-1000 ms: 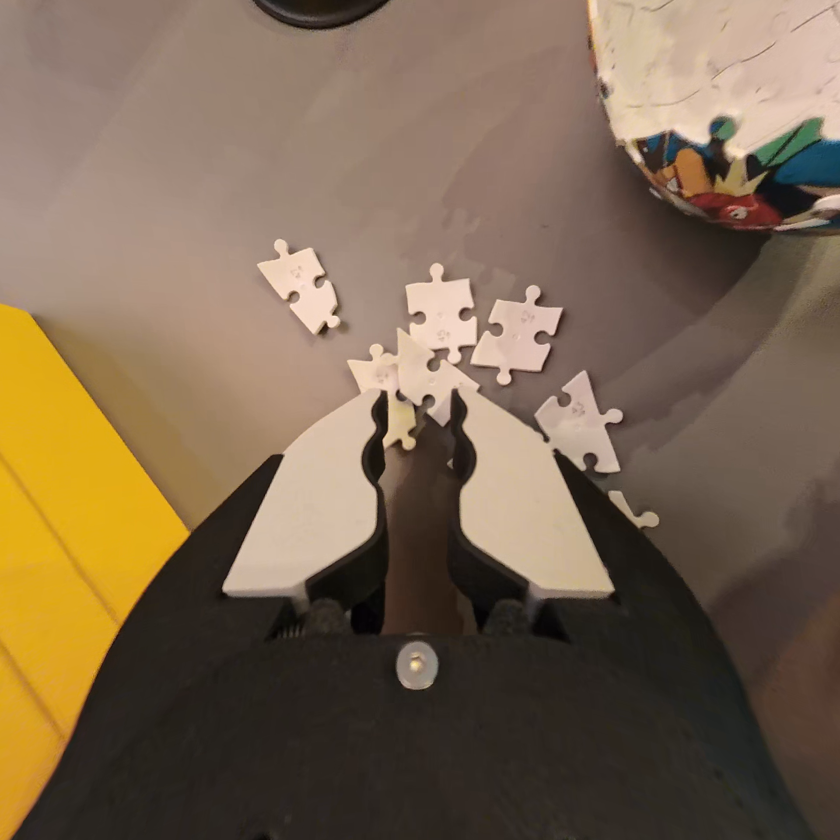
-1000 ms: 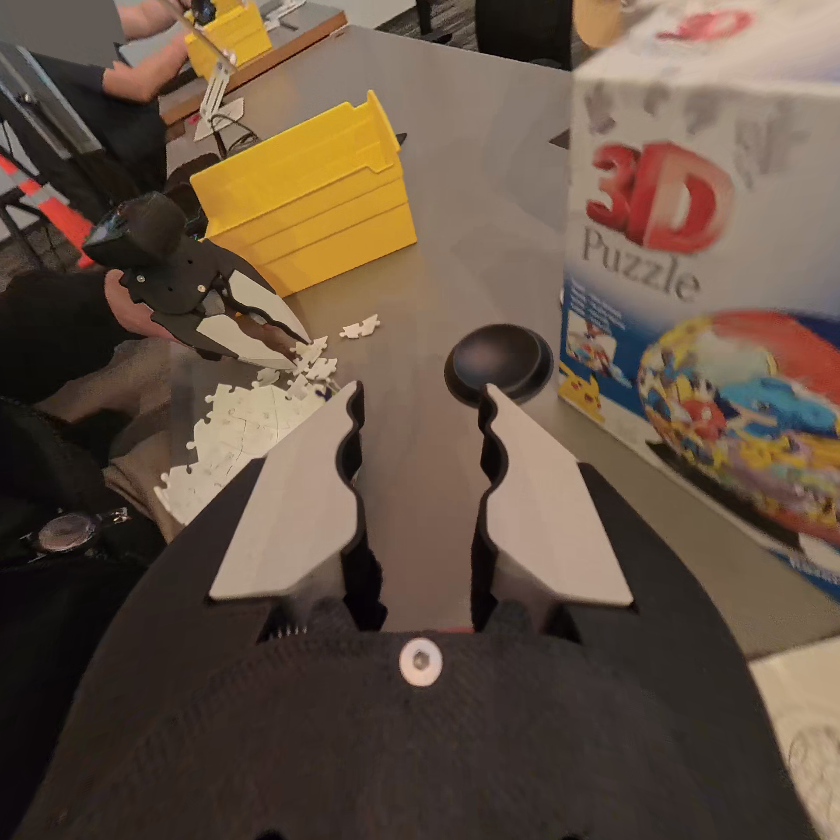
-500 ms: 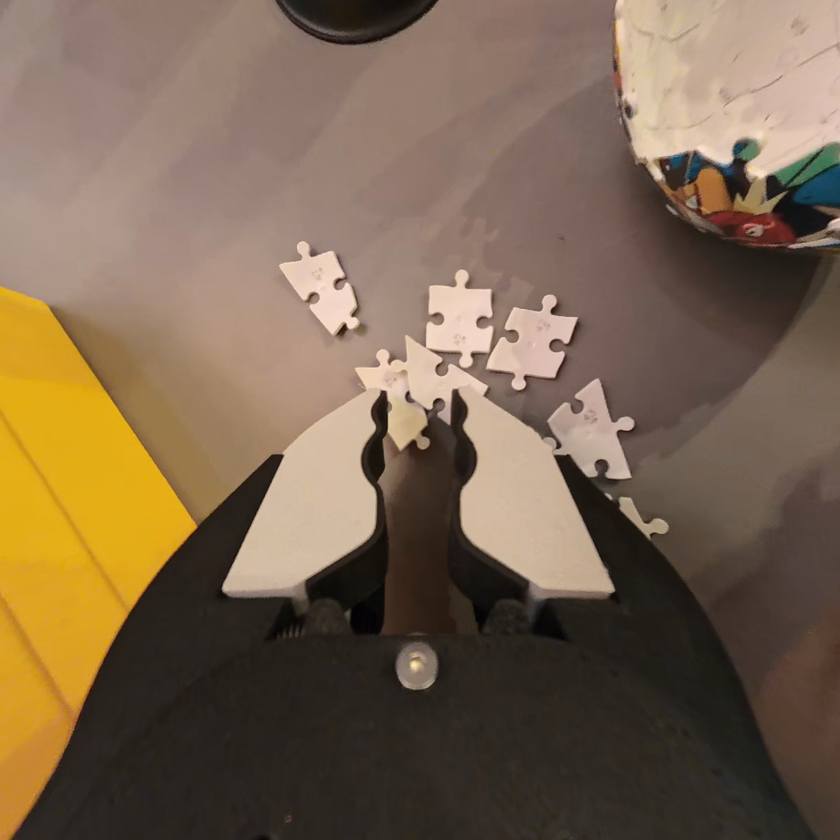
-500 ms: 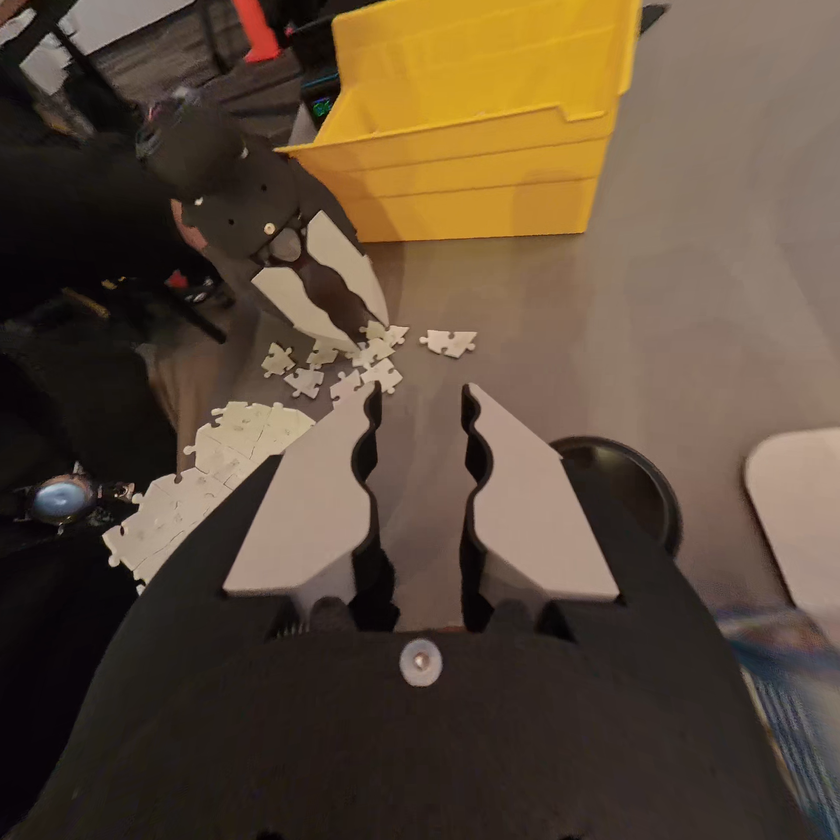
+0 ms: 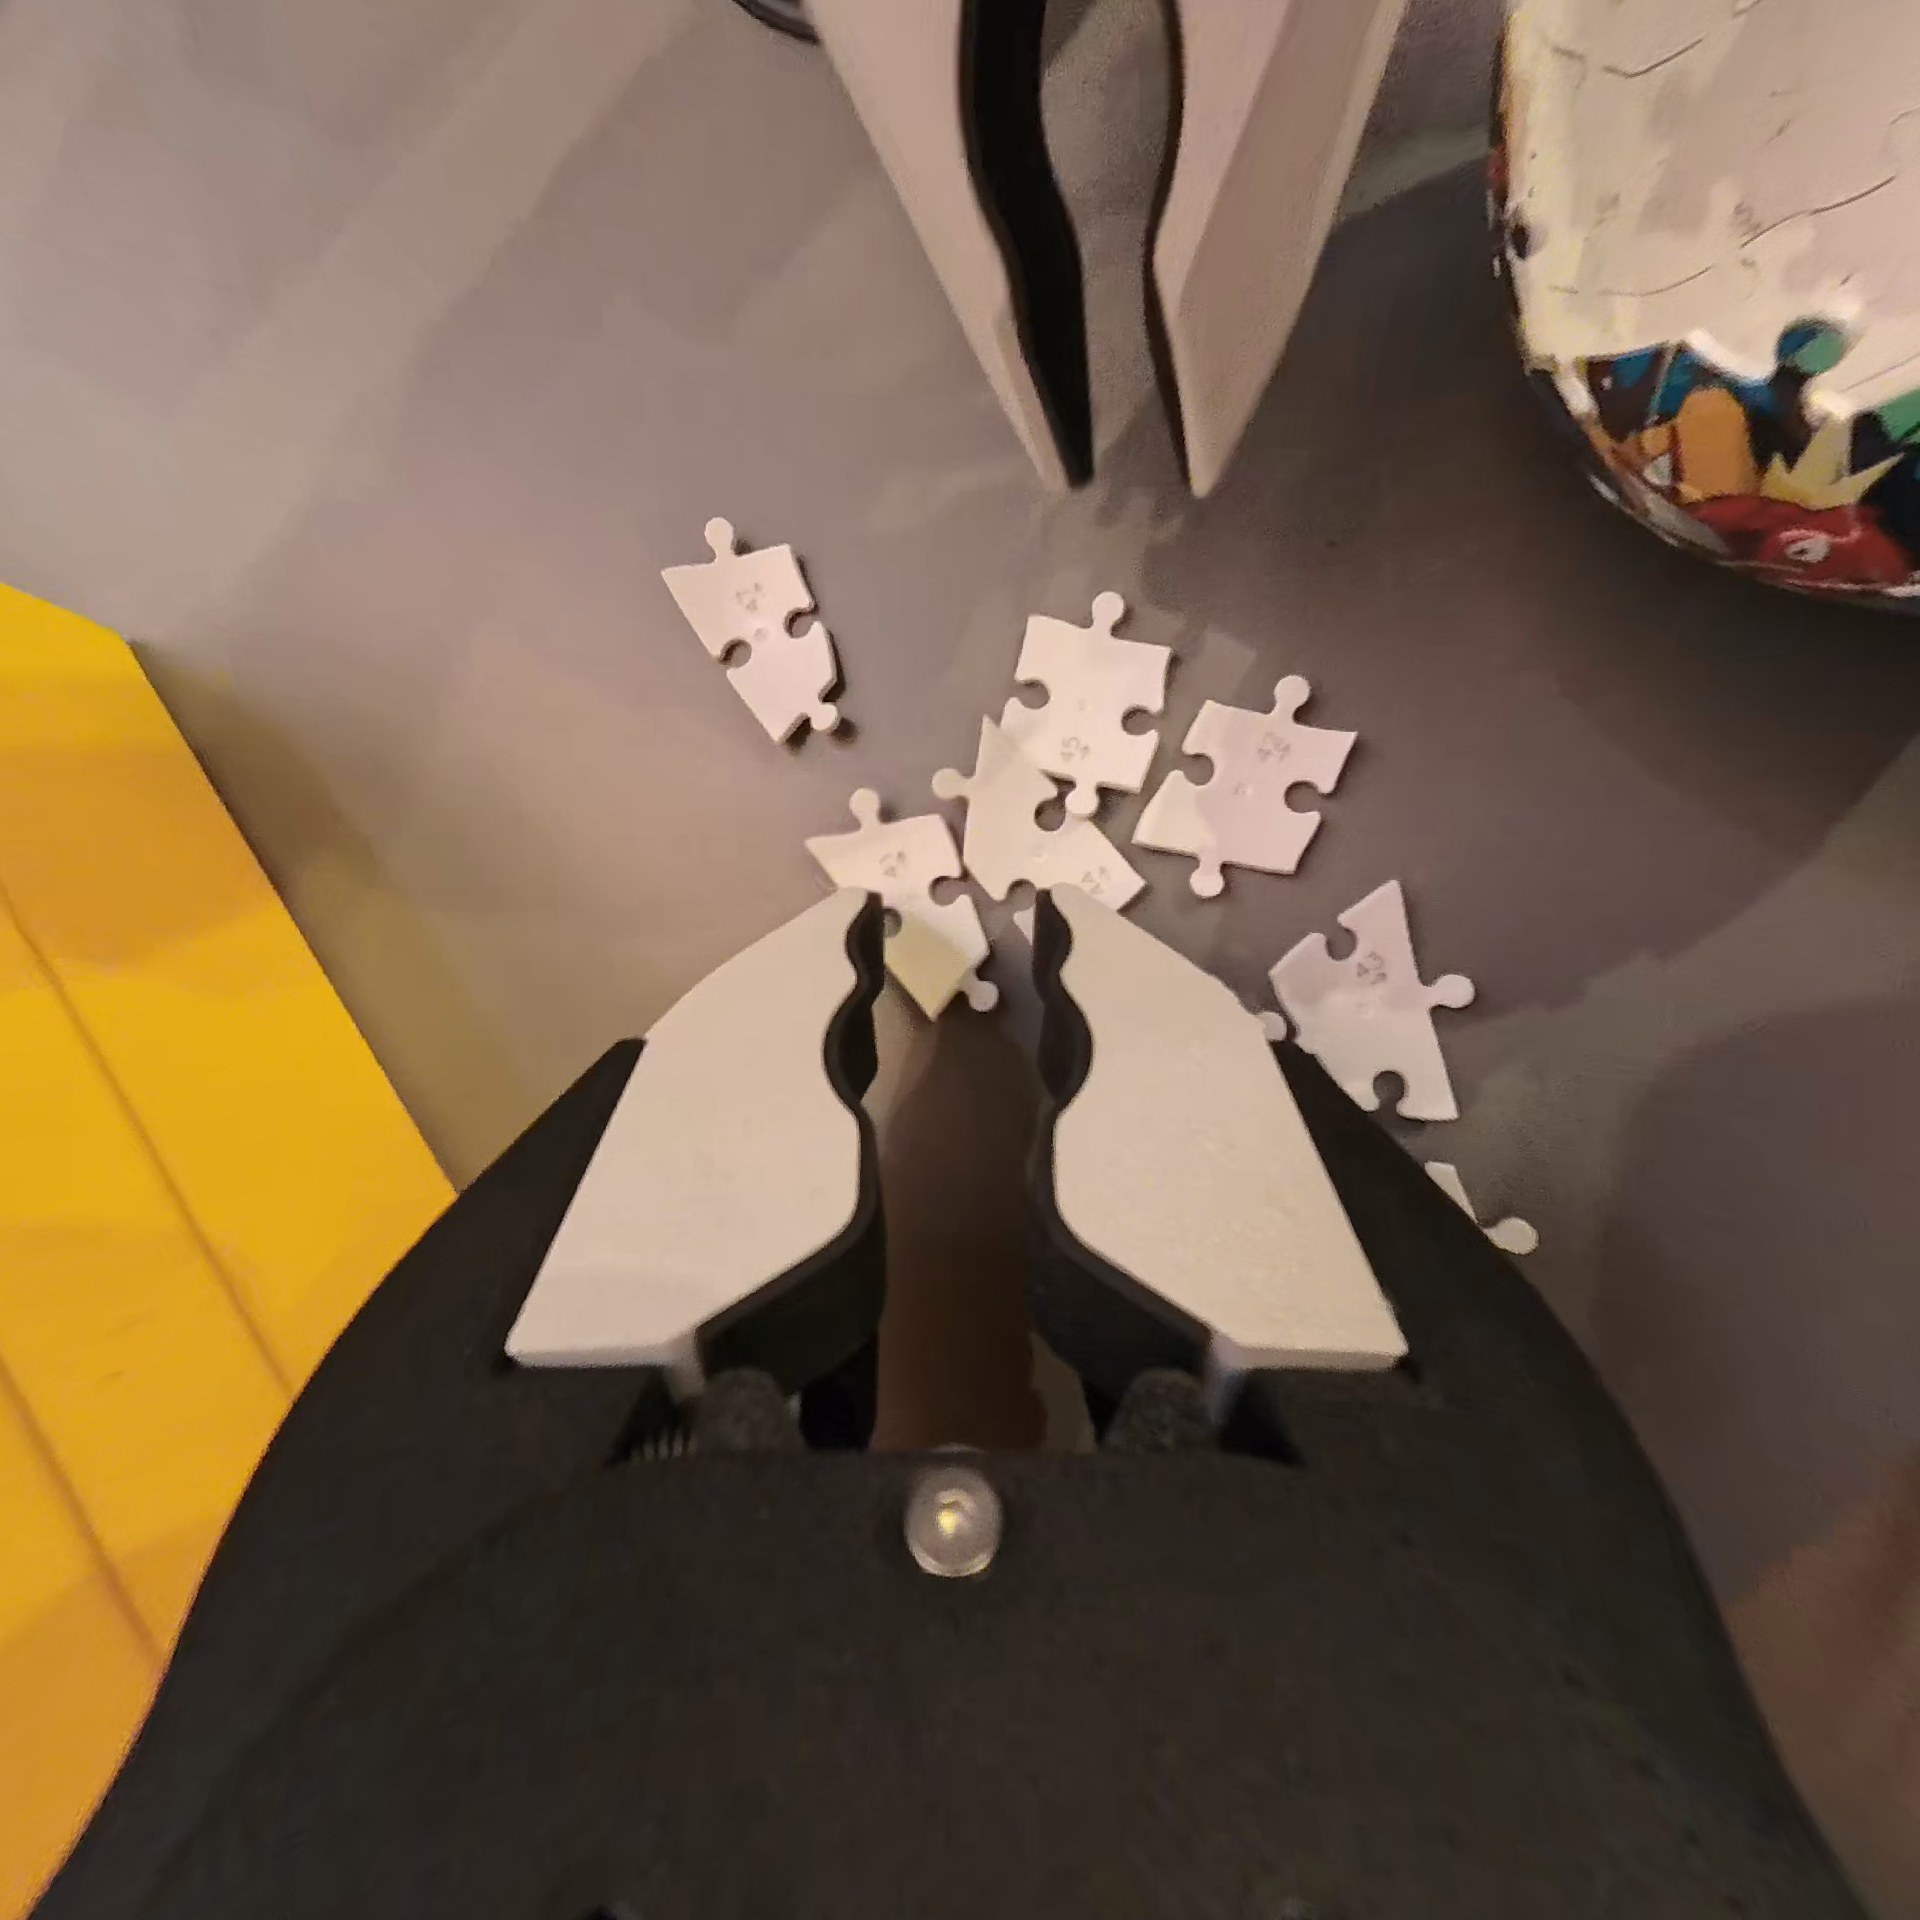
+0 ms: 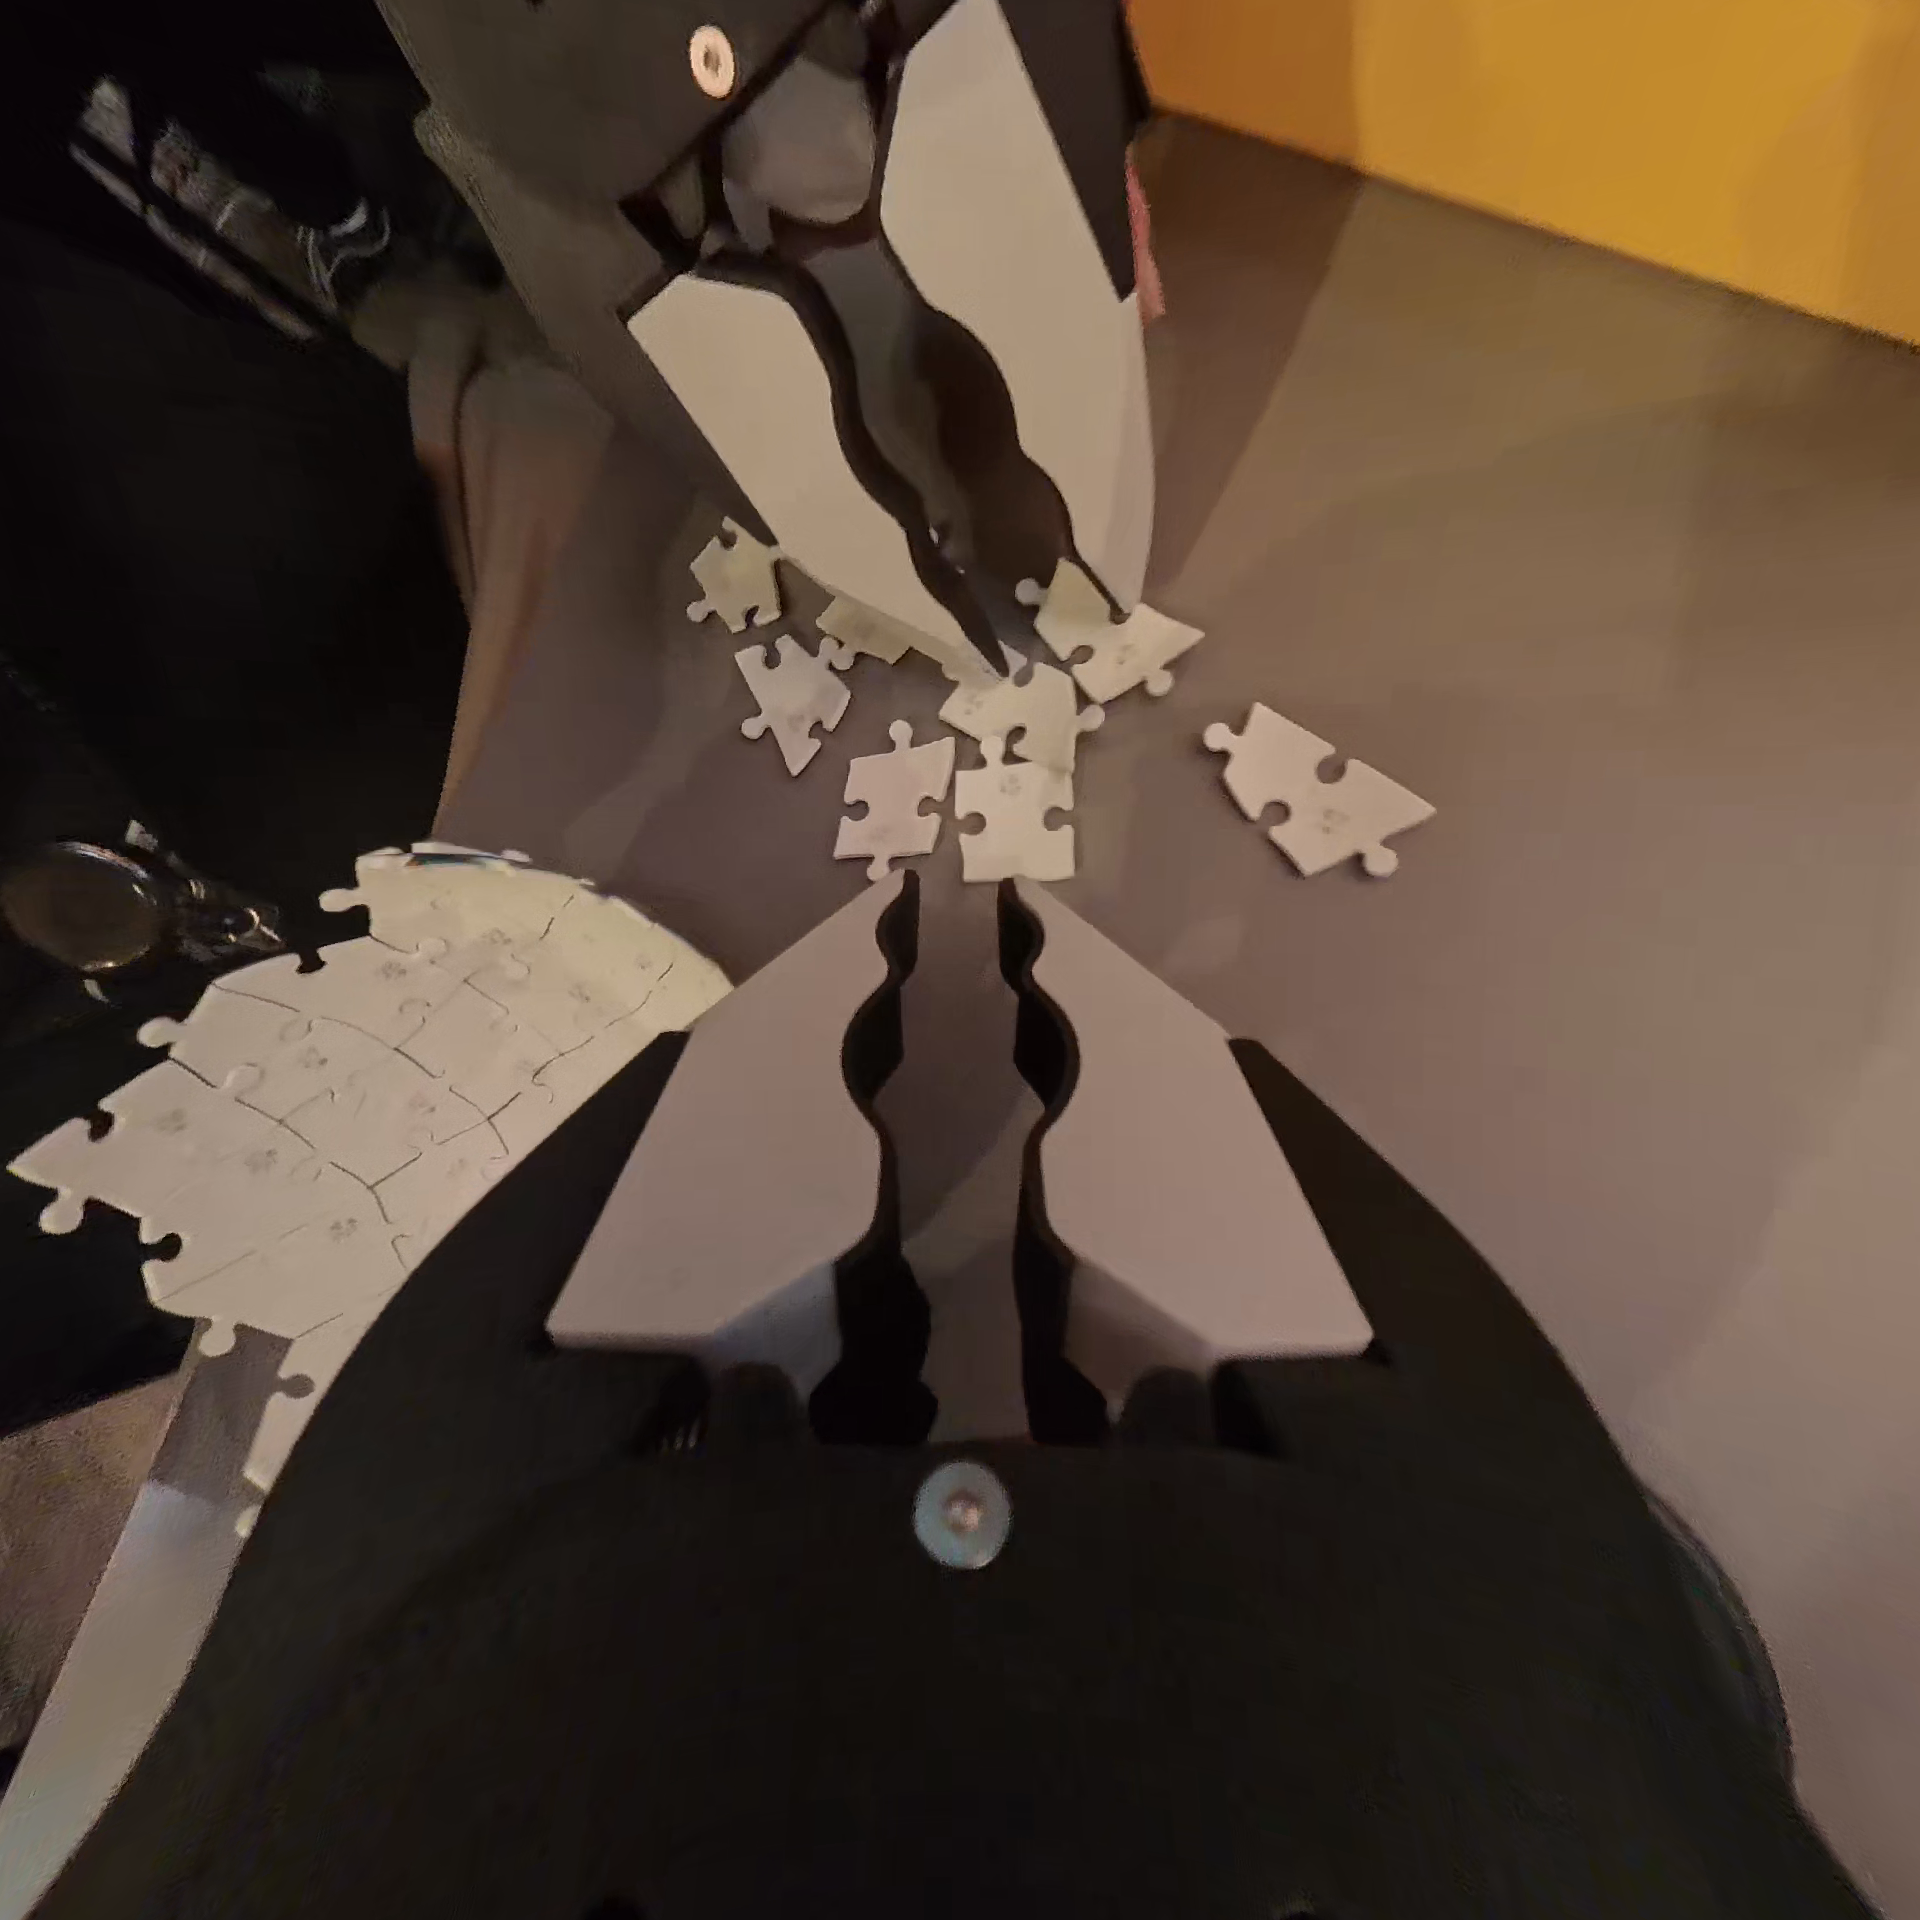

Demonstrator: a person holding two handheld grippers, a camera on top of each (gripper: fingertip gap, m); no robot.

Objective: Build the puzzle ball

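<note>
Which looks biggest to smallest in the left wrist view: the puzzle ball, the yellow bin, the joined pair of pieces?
1. Yellow bin, cut off by the frame.
2. Puzzle ball, also cut off.
3. Joined pair, clearly smallest.

Loose puzzle pieces (image 5: 1081,717) crowd the table (image 5: 416,364) between both grippers; yellow bin (image 5: 125,1039) walls one side

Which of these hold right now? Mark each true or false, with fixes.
1. Both tongs are open. True: the left tongs and right tongs each show a gap between the fingertips.
2. The loose pieces lie picture side up. False: their plain white backs face up.
3. The partly built ball sits inside the yellow bin. False: it rests on the grey table.
4. A joined pair of pieces lies apart from the cluster. True.
</note>
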